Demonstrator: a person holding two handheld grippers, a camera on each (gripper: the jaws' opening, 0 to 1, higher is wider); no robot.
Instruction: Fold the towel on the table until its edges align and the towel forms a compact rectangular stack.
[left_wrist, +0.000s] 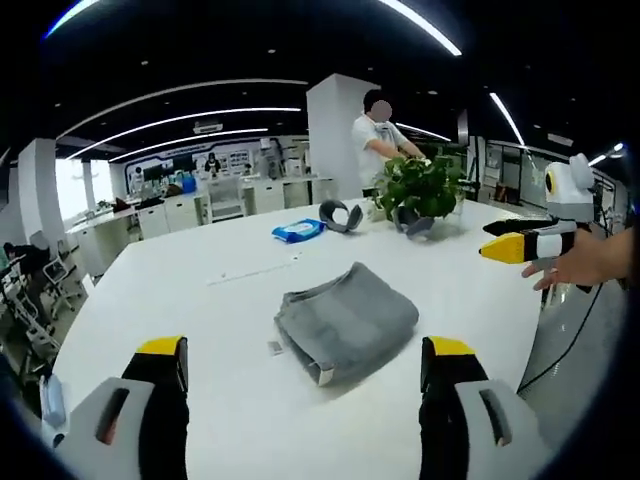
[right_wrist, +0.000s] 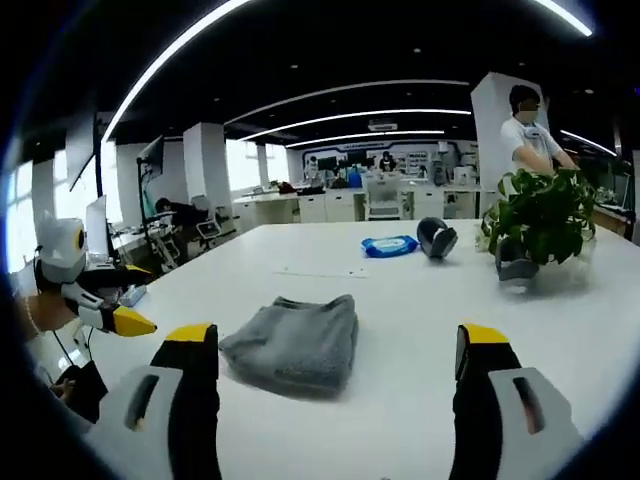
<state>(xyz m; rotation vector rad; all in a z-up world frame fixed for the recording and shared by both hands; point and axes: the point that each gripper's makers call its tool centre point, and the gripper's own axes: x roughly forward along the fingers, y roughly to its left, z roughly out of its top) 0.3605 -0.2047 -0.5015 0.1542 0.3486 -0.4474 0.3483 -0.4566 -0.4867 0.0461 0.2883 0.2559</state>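
Two pairs of yellow-tipped tongs hover above a broad white worktop (left_wrist: 200, 300) in an open-plan office, each spread wide and holding nothing. In the left gripper view, the left tongs (left_wrist: 305, 362) frame a grey folded towel (left_wrist: 345, 322) that lies flat on the worktop just ahead of them, between the two jaws and slightly nearer the right one; it forms a thick, roughly rectangular bundle with layered edges showing at its near corner. Off to the right of these tongs, the right tongs (left_wrist: 510, 245) enter, held by a person's hand (left_wrist: 585, 262) beyond the worktop's edge. In the right gripper view, the right tongs (right_wrist: 335, 355) look across the same towel (right_wrist: 295, 342), which sits just ahead of them and closer to the left jaw, while the left tongs (right_wrist: 128, 322) show off to the left. Farther ahead of both pairs, well beyond the towel, lie a blue flat packet (left_wrist: 298, 231), a dark grey curved headband-like object (left_wrist: 342, 214) and a leafy green potted plant (left_wrist: 420, 190). Behind the plant, a person in a white shirt (left_wrist: 378, 140) stands at the worktop's far side.
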